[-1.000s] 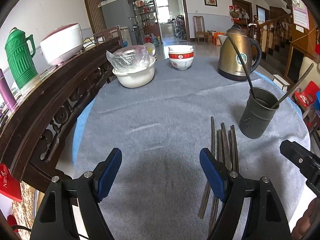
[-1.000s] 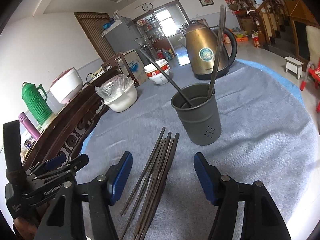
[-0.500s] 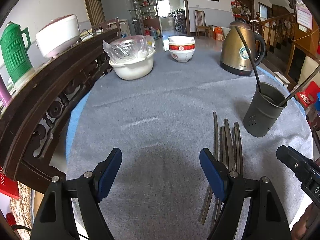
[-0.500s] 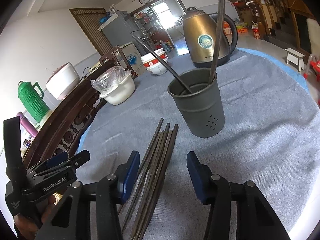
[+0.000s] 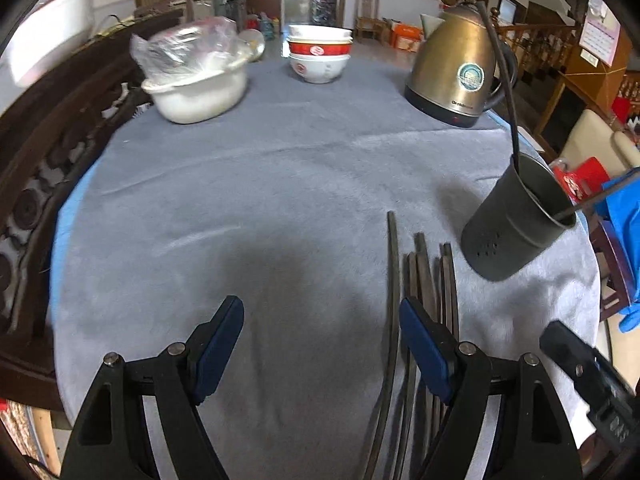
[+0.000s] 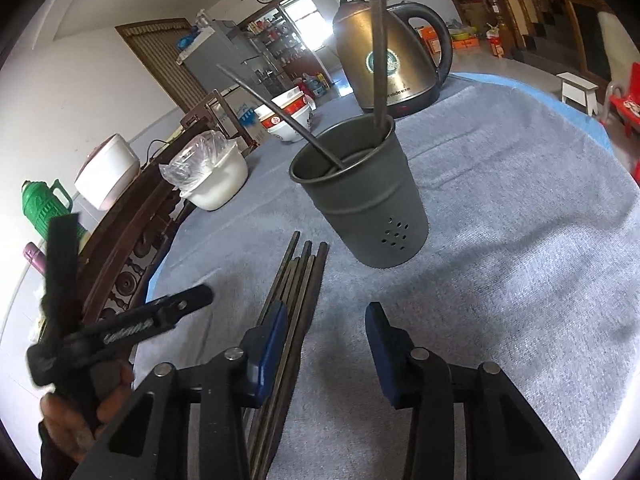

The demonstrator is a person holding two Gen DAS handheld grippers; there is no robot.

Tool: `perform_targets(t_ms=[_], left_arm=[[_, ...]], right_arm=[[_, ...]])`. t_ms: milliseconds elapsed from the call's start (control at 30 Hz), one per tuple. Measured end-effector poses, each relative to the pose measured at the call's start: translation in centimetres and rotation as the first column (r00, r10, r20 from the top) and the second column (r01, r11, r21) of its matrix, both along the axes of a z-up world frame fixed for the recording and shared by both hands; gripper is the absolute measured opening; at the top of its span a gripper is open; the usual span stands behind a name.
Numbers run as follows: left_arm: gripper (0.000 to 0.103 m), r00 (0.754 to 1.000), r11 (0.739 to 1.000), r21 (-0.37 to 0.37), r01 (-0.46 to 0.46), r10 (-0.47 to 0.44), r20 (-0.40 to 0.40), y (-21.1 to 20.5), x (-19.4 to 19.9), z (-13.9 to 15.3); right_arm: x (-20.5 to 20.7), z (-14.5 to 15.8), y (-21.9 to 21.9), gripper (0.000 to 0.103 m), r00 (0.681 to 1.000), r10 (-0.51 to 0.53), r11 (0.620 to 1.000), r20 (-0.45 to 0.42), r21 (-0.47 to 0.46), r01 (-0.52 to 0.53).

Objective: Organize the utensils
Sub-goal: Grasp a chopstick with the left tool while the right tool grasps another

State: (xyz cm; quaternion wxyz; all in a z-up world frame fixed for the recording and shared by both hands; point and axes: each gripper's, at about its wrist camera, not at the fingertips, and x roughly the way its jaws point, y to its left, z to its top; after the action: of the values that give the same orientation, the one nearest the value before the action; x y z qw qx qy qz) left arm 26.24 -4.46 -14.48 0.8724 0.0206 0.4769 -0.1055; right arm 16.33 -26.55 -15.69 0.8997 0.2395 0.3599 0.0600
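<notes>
Several chopsticks [image 6: 298, 280] lie under the open right tongs' [image 6: 326, 344] left finger.

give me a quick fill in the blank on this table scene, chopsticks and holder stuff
The loose chopsticks lie flat on the grey ____.
The dark utensil holder already has ____ chopsticks standing in it.
Behind the holder stands a gold electric ____.
Both the left gripper and the right gripper have their jaws ____.

Missing words: tablecloth; two; kettle; open

The near ends of the chopsticks [image 6: 298, 280] lie hidden under the right gripper [image 6: 326, 344].
</notes>
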Motion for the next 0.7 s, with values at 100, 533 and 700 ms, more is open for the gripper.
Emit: perform_targets(t_ms=[100, 533, 700], left_arm=[[0.080, 0.999, 0.999, -0.033, 0.026, -0.028, -0.040, -0.6, 2.1, -0.5], [0.041, 0.963, 0.987, -0.087, 0.131, -0.148, -0.227, -5.3, 9.3, -3.2], [0.012, 0.958, 0.986, -0.055, 0.158, -0.167, -0.234, -6.1, 9.4, -4.3]], right_arm=[[0.2, -0.2, -0.5, 0.044, 1.000, -0.001, 1.000, -0.003, 0.012, 0.001], [1.7, -0.7, -0.5, 0.040, 0.999, 0.029, 0.998, -0.034, 0.062, -0.027], [3.7, -0.7, 1.9, 0.035, 0.995, 0.073, 0.996, -0.062, 0.050, -0.070]])
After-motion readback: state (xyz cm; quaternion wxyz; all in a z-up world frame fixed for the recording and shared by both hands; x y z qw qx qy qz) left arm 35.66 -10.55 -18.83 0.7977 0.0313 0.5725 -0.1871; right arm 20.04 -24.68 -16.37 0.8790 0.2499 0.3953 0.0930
